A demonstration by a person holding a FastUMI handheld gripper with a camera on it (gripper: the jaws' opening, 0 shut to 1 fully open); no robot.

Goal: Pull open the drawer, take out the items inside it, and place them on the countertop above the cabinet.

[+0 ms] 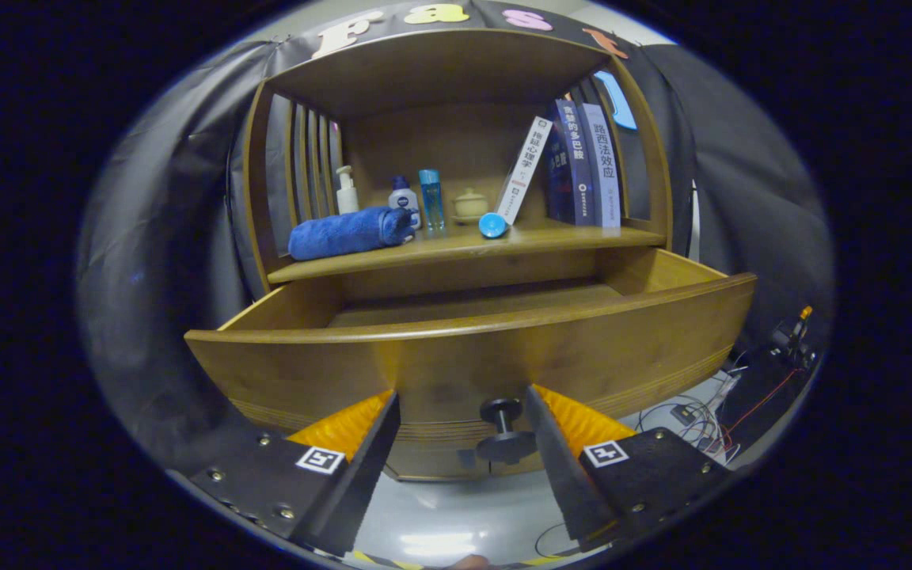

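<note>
Your gripper sits nearest, its two fingers spread wide and holding nothing; ribbed pads line their inner faces, and each finger carries one square printed marker. Between them, closer to your right finger, stands the knob: one dark, round, spool-shaped pull on the drawer front, untouched by either finger.

Cabinet: one piece, smooth varnished wood, with slatted sides and an arched hood. You can see its drawer pulled well out toward you, a curved front with fine grooved lines near the lower edge. What you see of the drawer floor is bare wood; the front wall hides the nearer part.

Desk above the drawer, largest to smallest:
- one rolled blue towel, plush, lying on its side at the left
- three dark books upright at the right, plus one white book leaning against them
- one white pump bottle
- one white bottle with a blue cap
- one clear blue bottle
- one small cream lidded pot
- one blue round-ended cylinder, lying down at the white book's foot

Loose wires trail on the floor beyond your right finger.
</note>
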